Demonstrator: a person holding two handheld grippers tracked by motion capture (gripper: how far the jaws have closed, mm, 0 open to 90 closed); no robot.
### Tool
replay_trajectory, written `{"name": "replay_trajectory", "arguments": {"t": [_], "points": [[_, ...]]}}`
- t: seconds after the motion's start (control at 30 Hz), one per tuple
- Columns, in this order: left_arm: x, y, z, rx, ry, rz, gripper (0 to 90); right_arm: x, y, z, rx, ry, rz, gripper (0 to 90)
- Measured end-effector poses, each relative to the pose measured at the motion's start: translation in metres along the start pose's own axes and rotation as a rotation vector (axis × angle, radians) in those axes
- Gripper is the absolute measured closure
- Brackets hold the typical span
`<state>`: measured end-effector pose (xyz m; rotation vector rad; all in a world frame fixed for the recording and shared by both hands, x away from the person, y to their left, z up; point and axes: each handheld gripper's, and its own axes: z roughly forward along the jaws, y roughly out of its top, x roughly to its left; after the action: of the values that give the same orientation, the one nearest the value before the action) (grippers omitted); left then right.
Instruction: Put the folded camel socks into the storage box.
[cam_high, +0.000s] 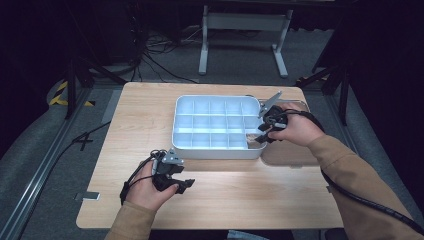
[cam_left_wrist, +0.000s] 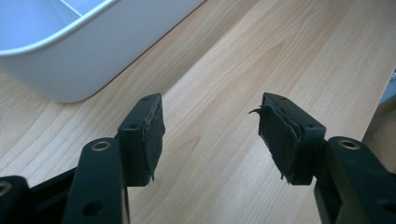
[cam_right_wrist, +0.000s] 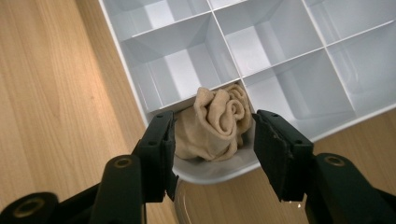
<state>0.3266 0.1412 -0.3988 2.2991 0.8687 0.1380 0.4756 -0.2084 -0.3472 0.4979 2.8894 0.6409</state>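
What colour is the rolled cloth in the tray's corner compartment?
Beige, a rolled cloth, clearest in the right gripper view.

Wooden table (cam_high: 215, 195) on grey carpet (cam_high: 50, 165) (black cables (cam_high: 160, 65) behind), metal stand (cam_high: 245, 30).

- No text, label, brand, number or sign can be read on anything in these views.
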Motion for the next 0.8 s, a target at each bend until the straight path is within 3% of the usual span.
{"name": "replay_trajectory", "arguments": {"t": [0.17,0.47,0.7,0.77,0.8], "points": [[0.000,0.004,0.001,-0.001,-0.005,0.001,40.9,0.006,-0.012,-0.015,-0.051,-0.019,0.019,47.1],[0.003,0.008,0.003,0.005,-0.007,0.006,40.8,0.020,-0.041,-0.037,-0.131,-0.045,0.124,44.3],[0.004,0.009,0.004,0.006,-0.012,0.003,40.4,0.037,-0.064,-0.049,-0.171,-0.055,0.147,40.2],[0.005,0.008,0.003,0.005,-0.008,0.001,40.4,0.042,-0.072,-0.049,-0.160,-0.067,0.123,38.8],[0.005,0.008,0.003,0.005,-0.009,0.000,40.4,0.045,-0.077,-0.049,-0.162,-0.061,0.134,38.9]]}}
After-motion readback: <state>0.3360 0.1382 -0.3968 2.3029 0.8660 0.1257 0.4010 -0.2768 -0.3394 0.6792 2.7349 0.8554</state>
